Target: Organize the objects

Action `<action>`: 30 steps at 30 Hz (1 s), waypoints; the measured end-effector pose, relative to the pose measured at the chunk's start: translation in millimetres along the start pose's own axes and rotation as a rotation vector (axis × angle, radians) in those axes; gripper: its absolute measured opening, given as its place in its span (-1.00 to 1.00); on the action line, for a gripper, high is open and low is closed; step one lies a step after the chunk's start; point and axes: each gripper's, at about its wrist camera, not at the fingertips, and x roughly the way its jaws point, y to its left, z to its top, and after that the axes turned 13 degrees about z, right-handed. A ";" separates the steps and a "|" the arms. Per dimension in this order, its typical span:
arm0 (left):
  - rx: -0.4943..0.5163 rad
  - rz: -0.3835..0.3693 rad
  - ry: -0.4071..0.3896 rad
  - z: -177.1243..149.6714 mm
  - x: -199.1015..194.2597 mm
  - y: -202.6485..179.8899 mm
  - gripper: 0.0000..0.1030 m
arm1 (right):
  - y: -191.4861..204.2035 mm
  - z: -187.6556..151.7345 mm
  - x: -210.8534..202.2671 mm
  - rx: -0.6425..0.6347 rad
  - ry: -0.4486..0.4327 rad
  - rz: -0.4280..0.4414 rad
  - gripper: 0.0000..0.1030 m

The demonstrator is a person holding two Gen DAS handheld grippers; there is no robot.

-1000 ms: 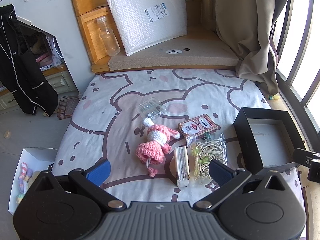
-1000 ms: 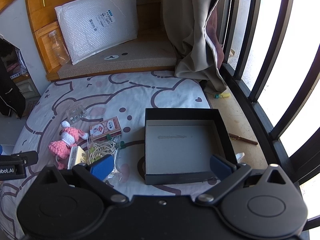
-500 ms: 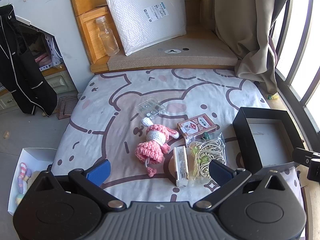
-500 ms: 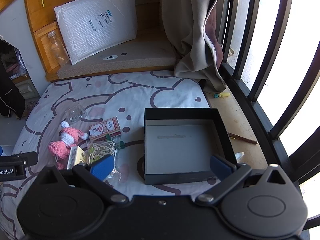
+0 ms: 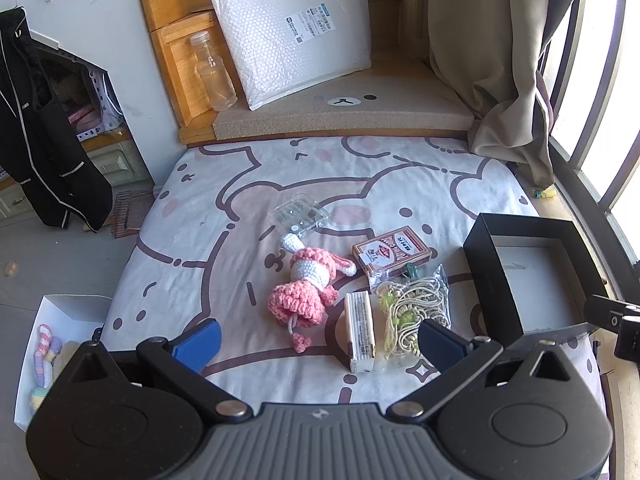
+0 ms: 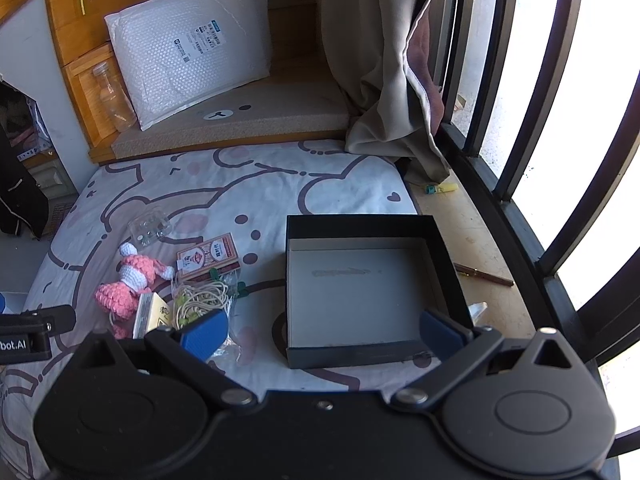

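A pink crochet doll [image 5: 306, 284] [image 6: 128, 284] lies on the bear-print bed sheet [image 5: 240, 216]. Beside it are a card deck box [image 5: 392, 250] [image 6: 208, 256], a white stick-shaped box [image 5: 360, 330] [image 6: 146, 314], a bag of cream cord [image 5: 412, 304] [image 6: 200, 298] and a clear plastic case [image 5: 298, 214] [image 6: 148, 228]. An empty black box [image 5: 528, 280] [image 6: 360, 292] sits at the right. My left gripper [image 5: 318, 340] is open above the sheet near the doll. My right gripper [image 6: 322, 330] is open over the black box's near wall.
A white bubble mailer [image 5: 296, 32] and a clear bottle [image 5: 214, 74] stand on the wooden ledge at the back. A beige curtain [image 5: 516, 64] and window bars are at the right. A white box of toys [image 5: 52, 344] sits on the floor at left, and a black jacket [image 5: 40, 128] hangs there.
Both views have shifted very slightly. The objects have not moved and both grippers remain open.
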 end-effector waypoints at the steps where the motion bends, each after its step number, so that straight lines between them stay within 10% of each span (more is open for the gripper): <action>1: 0.001 0.001 0.001 -1.7 -1.0 -2.3 1.00 | -0.1 0.4 0.1 0.000 0.001 0.000 1.00; 30: -0.029 -0.011 0.025 9.7 19.3 5.9 1.00 | -14.7 7.7 5.8 0.048 0.014 0.006 1.00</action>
